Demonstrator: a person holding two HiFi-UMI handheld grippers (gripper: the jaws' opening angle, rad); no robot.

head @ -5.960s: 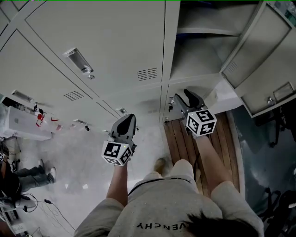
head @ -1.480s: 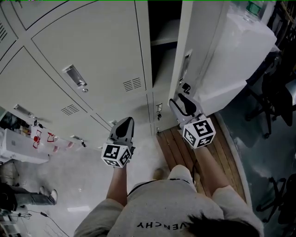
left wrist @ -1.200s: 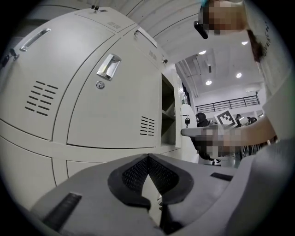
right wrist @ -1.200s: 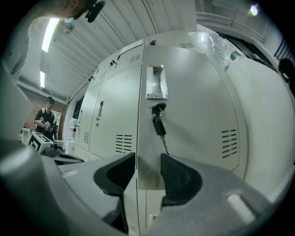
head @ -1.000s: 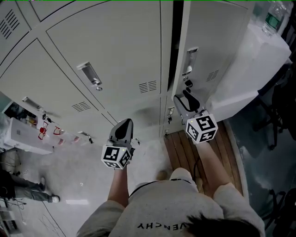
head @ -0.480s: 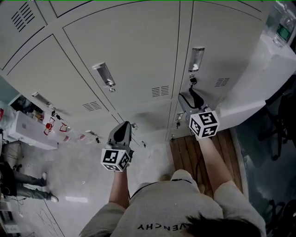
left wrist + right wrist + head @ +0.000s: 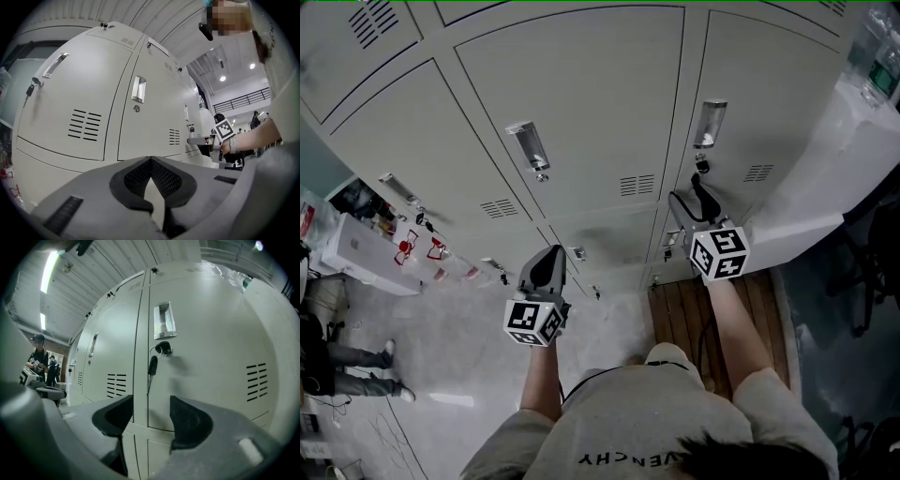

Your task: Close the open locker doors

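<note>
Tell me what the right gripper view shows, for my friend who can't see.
The right gripper points at a closed pale locker door, its jaws apart, just opened wider, with nothing between them. Above the jaws a key hangs from the lock under a metal handle. More closed lockers run off to the left.

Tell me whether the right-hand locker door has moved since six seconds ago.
Yes. The locker door has swung leftward from wide open to shut, and now lies flush with the closed neighbouring door.
</note>
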